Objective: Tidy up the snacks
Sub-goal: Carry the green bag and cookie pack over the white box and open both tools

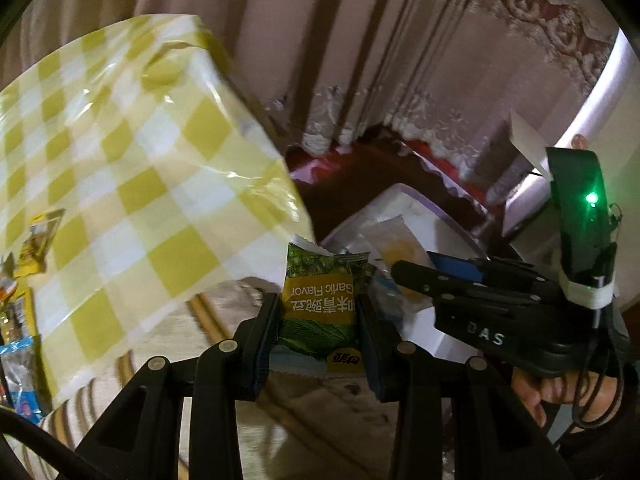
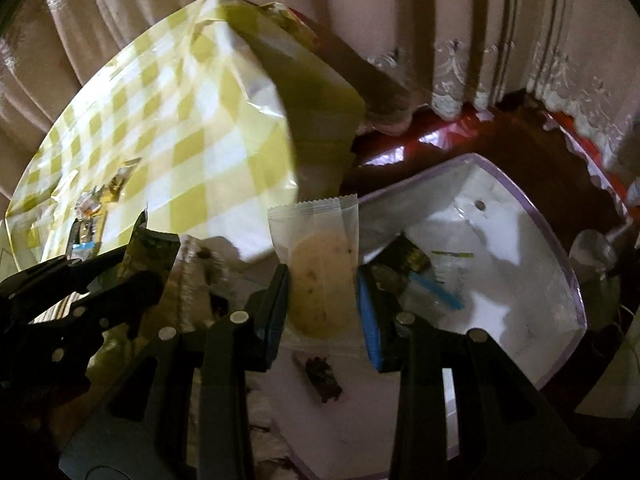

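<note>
Above, the left gripper [image 1: 318,316] was clamped on a green and yellow snack packet [image 1: 320,300], its pads pressing both side edges; the packet faced the camera upside down, with "Garlic Flavor" legible in white on the yellow band, a row of Chinese characters beneath it, and a small dark brand logo on a yellow patch at the lower end, too small to read. The right gripper [image 2: 322,300] was closed on a translucent white packet [image 2: 316,264] with a crimped top edge, through which a round pale biscuit showed; no writing could be read on it. Both packets were held in the air near the rim of a white bin with a lilac edge [image 2: 560,264], which stood beside the tabletop [image 1: 132,168] and held several wrappers, among them a dark packet [image 2: 408,258] and a blue-trimmed one [image 2: 440,294] whose print was illegible. The tabletop carried a yellow and white checked plastic cloth, on which further snack packets [image 1: 36,248] lay at the far left, their labels blurred. In the left wrist view the right gripper's black body bore the white letters "DAS" [image 1: 486,338], and a green light [image 1: 591,199] glowed on its mount. Beige curtains [image 1: 360,40] with lace hems hung behind.
</note>
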Motion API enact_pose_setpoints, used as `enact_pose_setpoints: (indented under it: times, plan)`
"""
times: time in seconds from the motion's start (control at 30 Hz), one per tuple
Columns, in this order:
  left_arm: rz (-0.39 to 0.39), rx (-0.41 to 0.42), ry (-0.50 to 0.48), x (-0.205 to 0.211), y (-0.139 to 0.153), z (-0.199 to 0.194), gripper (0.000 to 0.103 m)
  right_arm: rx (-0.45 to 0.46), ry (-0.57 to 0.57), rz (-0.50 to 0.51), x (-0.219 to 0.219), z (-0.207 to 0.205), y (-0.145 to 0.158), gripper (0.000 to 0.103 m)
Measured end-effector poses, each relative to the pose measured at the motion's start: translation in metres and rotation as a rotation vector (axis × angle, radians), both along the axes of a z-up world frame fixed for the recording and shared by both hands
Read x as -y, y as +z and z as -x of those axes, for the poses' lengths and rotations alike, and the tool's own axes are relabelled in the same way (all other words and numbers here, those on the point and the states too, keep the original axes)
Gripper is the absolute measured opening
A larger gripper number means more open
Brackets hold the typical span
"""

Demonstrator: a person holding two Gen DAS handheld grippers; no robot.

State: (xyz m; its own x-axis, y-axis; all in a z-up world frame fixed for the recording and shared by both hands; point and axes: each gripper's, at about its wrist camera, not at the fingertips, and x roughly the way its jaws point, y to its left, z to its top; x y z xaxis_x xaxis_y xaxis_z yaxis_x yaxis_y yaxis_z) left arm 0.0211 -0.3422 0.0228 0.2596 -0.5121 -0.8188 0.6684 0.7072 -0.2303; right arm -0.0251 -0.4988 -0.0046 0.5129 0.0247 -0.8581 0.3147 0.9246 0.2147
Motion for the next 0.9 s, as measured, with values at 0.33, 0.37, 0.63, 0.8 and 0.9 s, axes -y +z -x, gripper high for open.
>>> enact_pose_setpoints:
  times: [0.33,0.37,0.63,0.8,0.9]
  plan:
    - [0.026,-0.061,-0.07,0.017,-0.006,0.006,0.046,-0.019,-0.076,0.013,0.02,0.012,-0.001,0.039]
    - [0.025,-0.06,-0.067,0.017,-0.006,0.006,0.052,-0.02,-0.08,0.014,0.02,0.012,0.0,0.04]
    - [0.023,-0.047,-0.024,0.006,-0.002,0.005,0.063,-0.011,-0.098,0.032,0.018,0.014,0.008,0.066]
    - [0.027,-0.044,0.01,-0.008,-0.001,0.002,0.064,-0.001,-0.092,0.04,0.012,0.015,0.012,0.073]
    - [0.03,-0.043,0.043,-0.02,0.0,-0.001,0.065,0.006,-0.079,0.042,0.006,0.014,0.015,0.075]
